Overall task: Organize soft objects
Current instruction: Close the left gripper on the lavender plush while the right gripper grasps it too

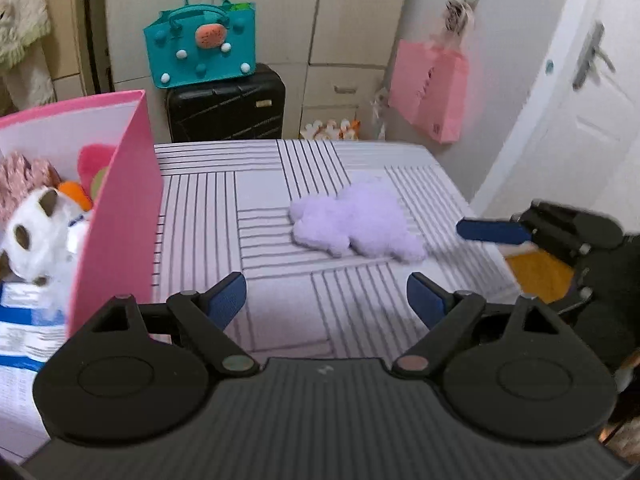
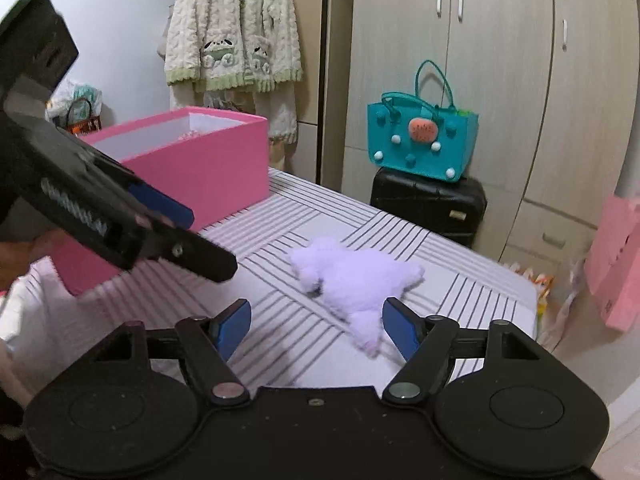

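Observation:
A purple plush toy (image 1: 358, 222) lies flat on the striped bed cover (image 1: 280, 184); it also shows in the right wrist view (image 2: 352, 276). A pink box (image 1: 120, 216) at the left holds several plush toys, among them a white one (image 1: 40, 224); the box also shows in the right wrist view (image 2: 192, 160). My left gripper (image 1: 326, 300) is open and empty, short of the purple toy. My right gripper (image 2: 316, 328) is open and empty, its right finger (image 2: 400, 330) close beside the toy's near end. The right gripper also shows at the right of the left wrist view (image 1: 494, 232).
A black suitcase (image 1: 226, 106) with a teal bag (image 1: 200, 46) on top stands beyond the bed against the wardrobe. A pink paper bag (image 1: 430, 92) hangs on the wall near a white door (image 1: 592, 92). A fluffy robe (image 2: 234, 40) hangs behind the box.

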The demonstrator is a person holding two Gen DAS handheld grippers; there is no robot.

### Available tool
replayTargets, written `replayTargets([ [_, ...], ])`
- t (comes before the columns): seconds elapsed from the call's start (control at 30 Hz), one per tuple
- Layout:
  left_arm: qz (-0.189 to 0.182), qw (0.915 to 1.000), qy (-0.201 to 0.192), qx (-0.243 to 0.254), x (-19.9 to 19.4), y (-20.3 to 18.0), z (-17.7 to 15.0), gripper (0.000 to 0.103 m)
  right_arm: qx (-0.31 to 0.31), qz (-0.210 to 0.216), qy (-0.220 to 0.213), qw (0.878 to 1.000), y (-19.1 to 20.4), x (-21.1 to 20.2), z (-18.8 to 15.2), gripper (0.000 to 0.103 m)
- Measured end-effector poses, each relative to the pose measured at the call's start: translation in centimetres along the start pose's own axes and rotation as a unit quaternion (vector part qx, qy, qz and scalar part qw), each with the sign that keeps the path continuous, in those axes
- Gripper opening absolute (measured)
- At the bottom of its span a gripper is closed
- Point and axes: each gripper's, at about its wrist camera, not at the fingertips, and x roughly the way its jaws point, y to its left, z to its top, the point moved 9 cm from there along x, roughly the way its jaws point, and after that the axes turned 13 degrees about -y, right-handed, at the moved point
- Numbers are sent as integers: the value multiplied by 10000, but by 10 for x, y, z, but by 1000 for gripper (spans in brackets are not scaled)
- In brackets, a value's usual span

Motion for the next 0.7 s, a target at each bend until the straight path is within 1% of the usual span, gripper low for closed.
replayTargets([
  [0.1,59,9995,-260,-177,10,-1,0,87,-87,-103,65,9999,-11,13,-5,77],
  [0.17,83,9991,-345,-224,20,-2,-1,86,35,-104,237,9997,-19,24,-9,77],
  [0.27,174,9992,-322,-141,39,-2,-7,85,147,-176,455,9987,-30,38,-15,79],
  [0.3,126,9994,-271,-193,47,-1,-9,85,149,-180,505,9985,-31,41,-17,82],
  [0.37,83,9988,-225,-419,57,2,-12,85,127,-156,597,9980,-33,47,-21,83],
  [0.43,102,9973,-323,-645,64,6,-11,84,99,-150,604,9980,-34,51,-23,84],
  [0.53,121,9958,-457,-778,71,8,-10,83,153,-54,616,9980,-36,60,-25,84],
  [0.6,110,9951,-468,-868,77,9,-9,83,217,6,612,9979,-38,64,-25,84],
  [0.63,110,9951,-445,-881,80,8,-10,83,267,58,583,9979,-38,67,-25,84],
  [0.7,254,9966,-376,-682,88,7,-12,83,359,148,533,9978,-39,73,-23,83],
])
